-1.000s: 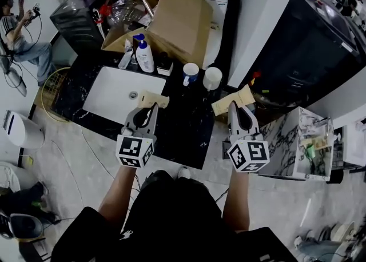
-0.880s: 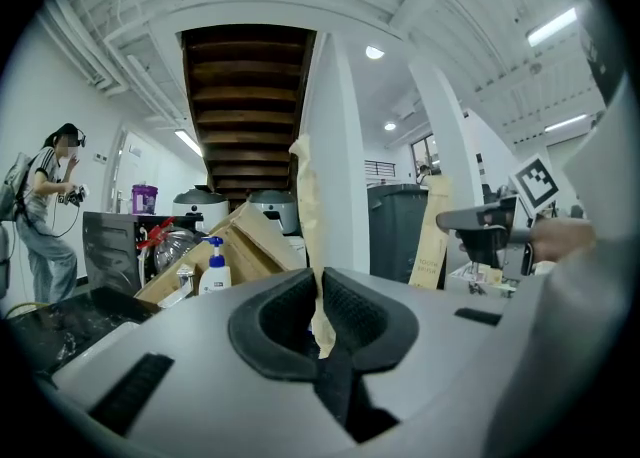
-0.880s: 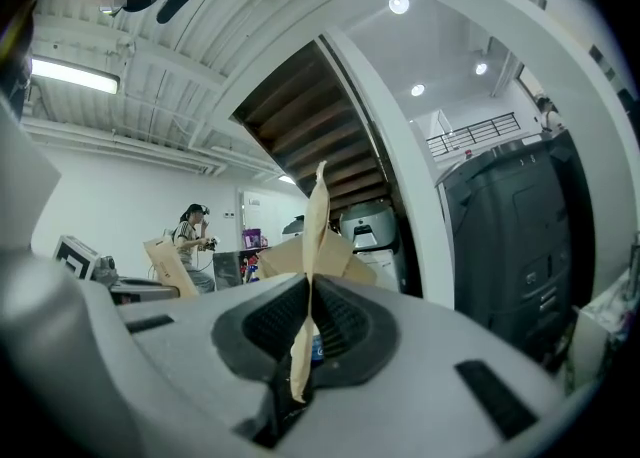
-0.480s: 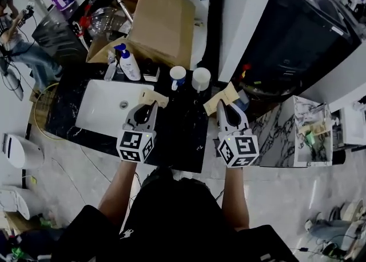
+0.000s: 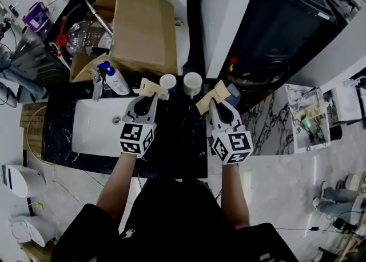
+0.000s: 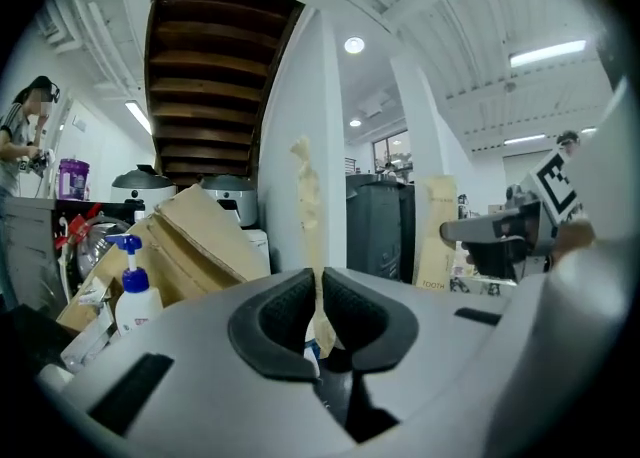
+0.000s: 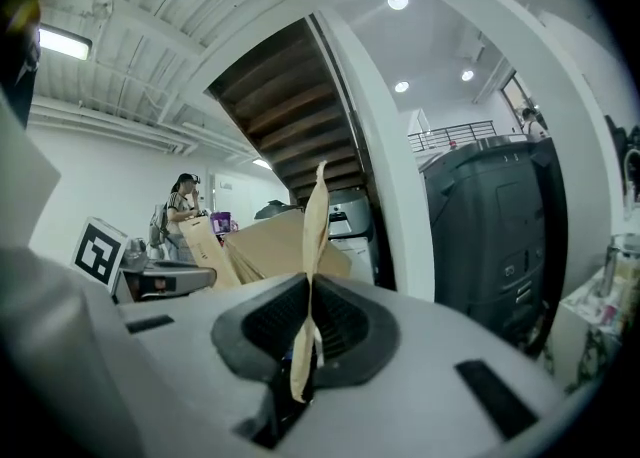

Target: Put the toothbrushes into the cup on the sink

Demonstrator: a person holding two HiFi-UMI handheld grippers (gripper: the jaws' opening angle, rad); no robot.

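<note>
Each gripper holds a flat tan toothbrush packet. My left gripper (image 5: 152,100) is shut on the left packet (image 5: 153,88), which reaches up beside the blue-and-white cup (image 5: 167,82). My right gripper (image 5: 212,105) is shut on the right packet (image 5: 212,96), just right of the white cup (image 5: 192,82). In the left gripper view the packet (image 6: 305,191) stands edge-on between the pads of the left gripper (image 6: 320,291). The right gripper view shows its packet (image 7: 316,226) pinched upright in the right gripper (image 7: 308,316). No bare toothbrush shows.
A white sink basin (image 5: 94,132) is set in the black counter (image 5: 183,141) at the left. A pump bottle (image 5: 114,80) and a big cardboard box (image 5: 137,23) stand behind it. A white pillar (image 5: 223,15) and a dark appliance (image 5: 286,26) rise at the right.
Both grippers have moved forward over the counter with their packets, ending close to the two cups. The left one travelled farther, leaving the basin's corner.
</note>
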